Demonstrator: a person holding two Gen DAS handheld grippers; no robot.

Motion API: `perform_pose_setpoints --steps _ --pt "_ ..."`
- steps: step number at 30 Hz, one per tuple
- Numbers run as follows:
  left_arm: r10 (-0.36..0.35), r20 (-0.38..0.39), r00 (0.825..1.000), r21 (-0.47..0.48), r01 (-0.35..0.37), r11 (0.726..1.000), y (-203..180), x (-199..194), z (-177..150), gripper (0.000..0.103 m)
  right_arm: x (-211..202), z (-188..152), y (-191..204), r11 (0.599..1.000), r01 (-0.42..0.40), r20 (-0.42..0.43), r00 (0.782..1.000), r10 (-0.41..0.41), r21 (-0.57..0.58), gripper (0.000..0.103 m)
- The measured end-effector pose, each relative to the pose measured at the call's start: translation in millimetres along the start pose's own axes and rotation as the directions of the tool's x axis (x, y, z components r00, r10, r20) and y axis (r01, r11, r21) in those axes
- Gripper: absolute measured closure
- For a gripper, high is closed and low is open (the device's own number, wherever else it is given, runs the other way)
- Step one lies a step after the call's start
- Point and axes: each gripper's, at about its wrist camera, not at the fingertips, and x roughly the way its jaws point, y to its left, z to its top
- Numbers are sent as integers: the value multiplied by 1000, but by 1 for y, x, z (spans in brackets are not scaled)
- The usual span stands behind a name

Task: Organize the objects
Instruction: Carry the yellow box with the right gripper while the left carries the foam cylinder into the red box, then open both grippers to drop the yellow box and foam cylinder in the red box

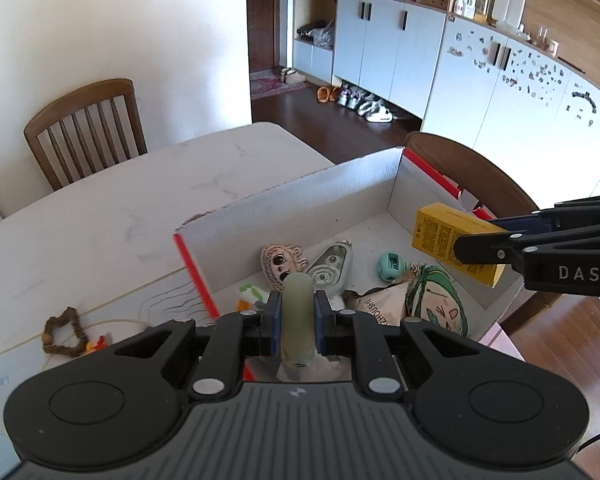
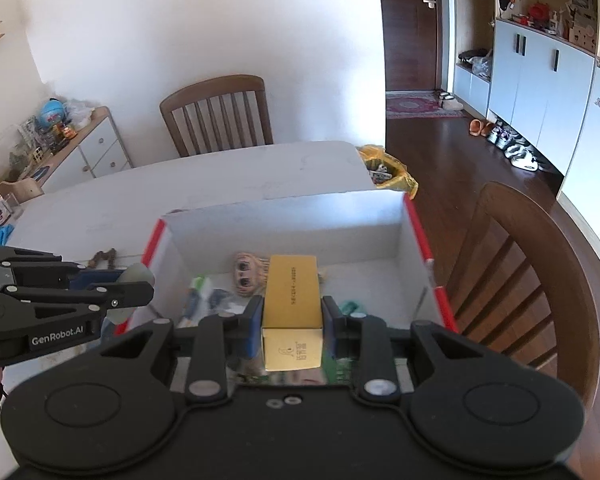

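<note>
Both grippers are hanging over the open cardboard box point(image 1: 340, 196) with red edges, which sits on the pale desk point(image 1: 112, 216).

The left gripper point(image 1: 297, 312) has its blue-padded fingers point(image 1: 273, 316) nearly shut, pinching a small grey-green tube point(image 1: 297, 316) that stands roughly upright between them, rounded end up. In the left wrist view it sits just above the near-left part of the box. From the right wrist camera the same gripper point(image 2: 134, 292) shows up at the left edge, with the tube point(image 2: 138, 274) poking out near the box's left wall.

The right gripper point(image 2: 292, 320) is clamped on a yellow carton point(image 2: 292, 300), fingers point(image 2: 331, 320) only a little apart and pressing on both long sides. The carton points away along the fingers and hangs over the middle of the box point(image 2: 284, 216). In the left wrist view it sits over the right side of the box, yellow carton point(image 1: 440, 236) tilted, gripper point(image 1: 480, 240) coming in from the right edge.

Inside the box already: a cartoon-face charm point(image 1: 280, 260), a clear correction-tape dispenser point(image 1: 332, 268), a teal sharpener point(image 1: 392, 266), a brown snack packet point(image 1: 376, 304) and a drawing of a green-haired face point(image 1: 440, 300).

Out on the desk, left of the box, lies a brown twisted loop point(image 1: 66, 332). A wooden chair point(image 1: 88, 128) stands at the far side of the desk, and another chair point(image 2: 532, 280) just right of the box.
</note>
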Motion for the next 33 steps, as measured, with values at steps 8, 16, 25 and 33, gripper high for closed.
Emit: perform_pose_setpoints --steps 8,16,25,33 --pt "-9 -56 998 -29 7 1000 -9 36 11 88 31 4 -14 998 -18 -59 998 14 -56 75" --pt "19 -90 996 0 -19 1000 -18 70 23 88 70 19 -15 993 -13 -93 996 2 -115 75" --pt "35 -114 993 10 -34 999 -21 104 30 88 107 18 -21 984 16 -144 989 -42 -178 75" --pt "13 -157 988 -6 -15 1000 -23 124 27 87 120 9 -19 976 -5 -187 982 -37 -220 75"
